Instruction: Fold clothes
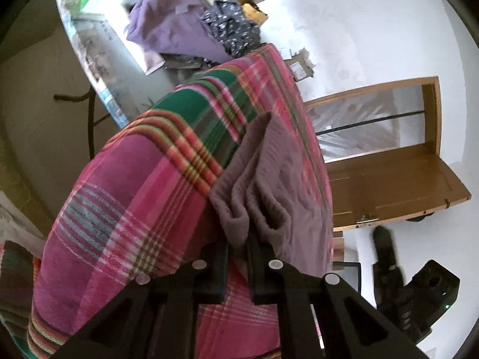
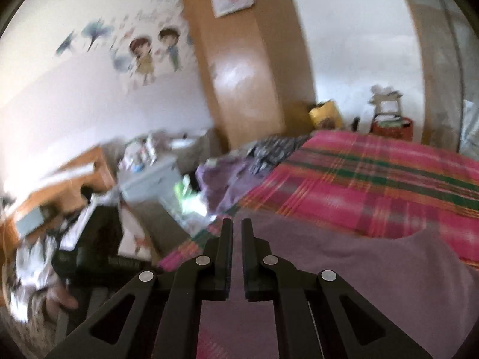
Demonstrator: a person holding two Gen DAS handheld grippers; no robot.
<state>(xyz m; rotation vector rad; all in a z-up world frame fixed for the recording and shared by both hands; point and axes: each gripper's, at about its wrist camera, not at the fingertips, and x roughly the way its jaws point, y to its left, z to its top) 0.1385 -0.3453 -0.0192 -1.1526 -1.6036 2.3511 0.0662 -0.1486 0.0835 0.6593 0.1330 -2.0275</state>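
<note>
A mauve cloth (image 1: 269, 179) lies bunched in folds on a bed with a pink, green and orange plaid cover (image 1: 134, 194). My left gripper (image 1: 238, 239) is shut on a hanging fold of this cloth, which bulges out just past its fingertips. In the right wrist view the same mauve cloth (image 2: 359, 269) spreads flat below and to the right over the plaid cover (image 2: 374, 179). The right gripper (image 2: 237, 224) has its jaws nearly together at the cloth's upper edge, and mauve shows in the slit between them. This view is blurred.
A purple garment (image 1: 170, 24) and a dark dotted garment (image 1: 230, 27) lie heaped at the bed's far end. A wooden door (image 1: 389, 185) stands beside the bed, and a wooden wardrobe (image 2: 248, 74) and red basket (image 2: 392, 128) lie beyond it. A cluttered desk (image 2: 74, 173) is on the left.
</note>
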